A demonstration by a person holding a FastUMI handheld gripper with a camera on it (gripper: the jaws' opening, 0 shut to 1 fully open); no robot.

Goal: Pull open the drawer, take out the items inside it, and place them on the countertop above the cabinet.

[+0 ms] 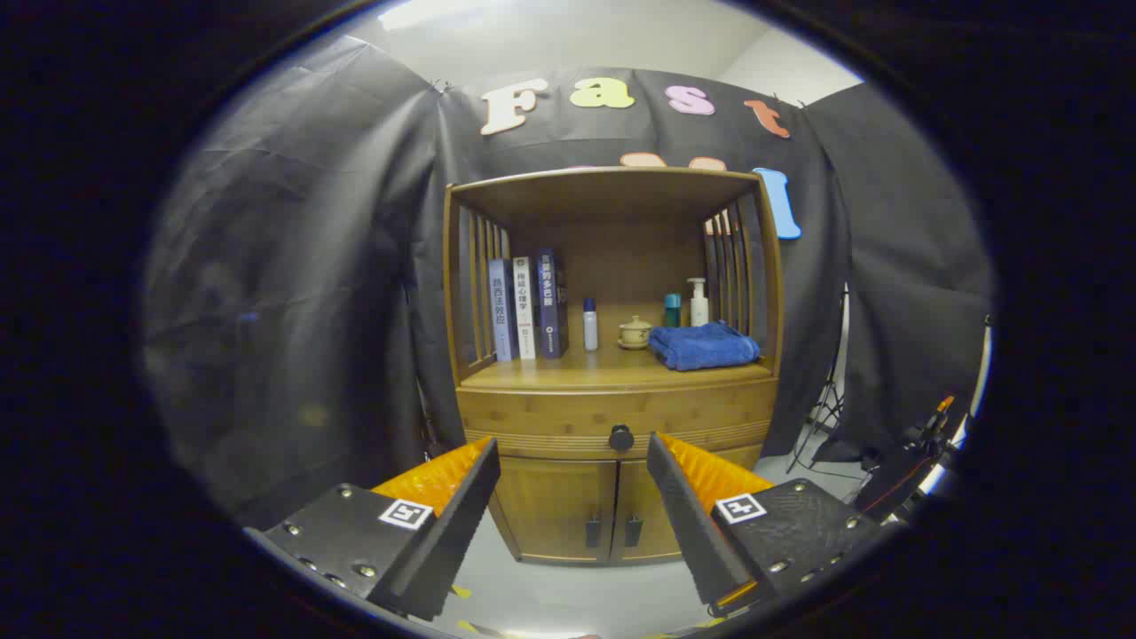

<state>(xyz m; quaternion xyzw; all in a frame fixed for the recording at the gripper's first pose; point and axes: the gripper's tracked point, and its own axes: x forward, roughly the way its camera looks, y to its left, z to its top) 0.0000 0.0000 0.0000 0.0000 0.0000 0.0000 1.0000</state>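
Beyond the fingers stands a wooden cabinet [612, 373] of grained, bamboo-like boards, with slatted sides. Its drawer [568, 419] is shut, a plain wide front with one round dark knob [621, 437] lying just ahead, between the fingertips. Below are two doors [581, 506], each with a small dark pull. On the countertop [532, 373] stand three upright books [528, 306], their spine writing too small to read, a folded blue towel [703, 345], soft and napped, three small bottles [590, 324] and one lidded ceramic cup [635, 333]. The gripper [572, 457] is spread wide, holding nothing.
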